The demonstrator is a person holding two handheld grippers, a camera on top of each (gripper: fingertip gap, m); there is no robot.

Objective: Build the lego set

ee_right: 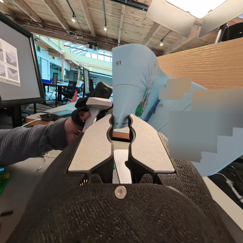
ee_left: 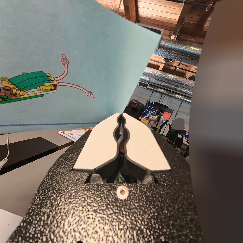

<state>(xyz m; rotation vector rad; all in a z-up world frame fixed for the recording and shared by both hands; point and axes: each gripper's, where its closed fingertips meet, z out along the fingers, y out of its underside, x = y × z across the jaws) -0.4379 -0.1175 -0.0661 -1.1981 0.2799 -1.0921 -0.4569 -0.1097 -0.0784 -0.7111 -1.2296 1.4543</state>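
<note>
The light blue instruction booklet page (ee_left: 78,52) stands lifted and fills the upper left of the left wrist view; it shows a drawing of a green, yellow and brown build. My left gripper (ee_left: 121,114) is shut, its tips at the page's lower corner, apparently pinching it. In the right wrist view the same page (ee_right: 128,78) curls upright just beyond my right gripper (ee_right: 120,115), which is open, with the page's bottom edge showing in the gap. The left gripper (ee_right: 98,103) shows there at the page's left edge, held by a hand in a grey sleeve (ee_right: 32,142).
A second booklet (ee_left: 73,134) and a black pad (ee_left: 26,147) lie on the grey table. A monitor (ee_right: 17,65) stands at the left, a wooden panel (ee_right: 203,63) at the right. Green bricks (ee_right: 4,177) sit at the left edge. A white sheet (ee_right: 122,164) lies under my right gripper. Only a small space, under 4 cm, lies between the two pairs of fingers.
</note>
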